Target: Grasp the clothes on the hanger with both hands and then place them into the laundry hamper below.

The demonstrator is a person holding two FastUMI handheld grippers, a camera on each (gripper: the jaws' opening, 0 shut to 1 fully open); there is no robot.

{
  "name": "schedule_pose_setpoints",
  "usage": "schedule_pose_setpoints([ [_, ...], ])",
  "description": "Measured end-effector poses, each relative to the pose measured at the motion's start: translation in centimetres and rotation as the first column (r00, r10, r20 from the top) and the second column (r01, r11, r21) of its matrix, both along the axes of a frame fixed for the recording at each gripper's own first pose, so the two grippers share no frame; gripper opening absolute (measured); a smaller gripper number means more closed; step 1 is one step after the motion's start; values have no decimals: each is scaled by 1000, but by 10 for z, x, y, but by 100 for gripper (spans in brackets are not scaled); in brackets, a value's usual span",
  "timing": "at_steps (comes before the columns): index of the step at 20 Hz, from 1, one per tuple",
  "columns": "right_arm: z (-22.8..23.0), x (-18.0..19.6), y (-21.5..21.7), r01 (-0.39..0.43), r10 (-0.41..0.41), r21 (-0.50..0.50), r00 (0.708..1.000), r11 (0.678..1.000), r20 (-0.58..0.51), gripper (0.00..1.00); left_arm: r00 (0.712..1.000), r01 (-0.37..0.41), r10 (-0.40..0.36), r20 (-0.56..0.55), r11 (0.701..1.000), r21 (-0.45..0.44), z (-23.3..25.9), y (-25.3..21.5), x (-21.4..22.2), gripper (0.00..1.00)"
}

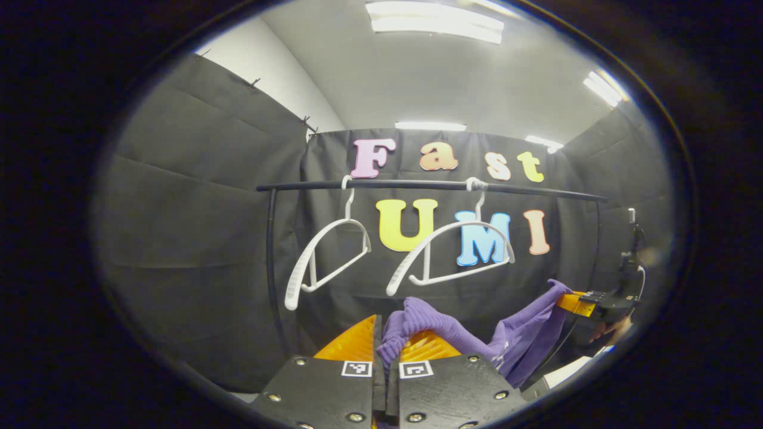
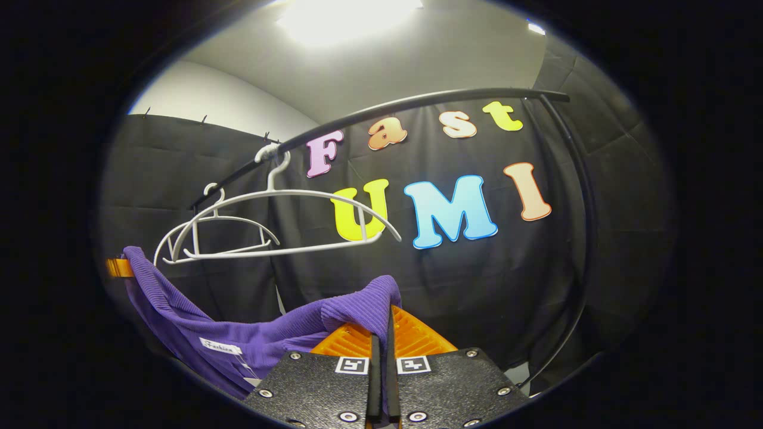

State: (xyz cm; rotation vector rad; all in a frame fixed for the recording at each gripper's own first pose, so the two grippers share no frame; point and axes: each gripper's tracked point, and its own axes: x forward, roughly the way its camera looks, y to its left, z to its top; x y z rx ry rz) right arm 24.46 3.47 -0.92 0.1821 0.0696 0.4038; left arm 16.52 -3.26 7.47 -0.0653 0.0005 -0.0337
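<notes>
A purple ribbed garment (image 1: pixel 477 336) hangs stretched between my two grippers, below the hangers and off them. My left gripper (image 1: pixel 386 348) is shut on one bunched end of it in the left gripper view. At the right of that view the right gripper (image 1: pixel 587 304) holds the other end, with a hand behind it. In the right gripper view my right gripper (image 2: pixel 387 333) is shut on the purple garment (image 2: pixel 250 333), whose cloth runs down and left to the left gripper's fingers (image 2: pixel 119 268). Two bare white hangers (image 1: pixel 453 253) (image 1: pixel 325 259) hang on the black rail (image 1: pixel 429 186).
The rail's black upright post (image 1: pixel 271 268) stands at the left, and its curved right post (image 2: pixel 587 238) runs down the right side. Black cloth walls close in on all sides. A pale edge (image 1: pixel 566 372) shows low at the right.
</notes>
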Motion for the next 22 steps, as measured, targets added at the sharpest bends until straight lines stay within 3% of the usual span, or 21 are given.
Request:
schedule_pose_setpoints([
  [3, 13, -30, 4, 8, -8, 2, 1000, 1000, 16, 3, 998, 56, -56, 20, 998, -19, 6, -10, -20, 7],
  [4, 19, -41, 5, 7, -7, 5, 1000, 1000, 19, 3, 997, 76, -75, 25, 997, -21, 8, -15, -24, 1],
  [11, 35, -107, 26, 15, -15, 0, 999, 1000, 40, 3, 974, 224, -220, 52, 972, -68, 6, -44, -59, 1],
  [17, 17, -149, 48, 4, -4, -21, 1000, 1000, 10, 3, 953, 302, -300, 34, 948, -96, -19, -60, -71, 1],
  [22, -19, -165, 61, -11, 7, -52, 998, 999, -63, 3, 947, 315, -321, -21, 940, -134, -67, -65, -74, 1],
])
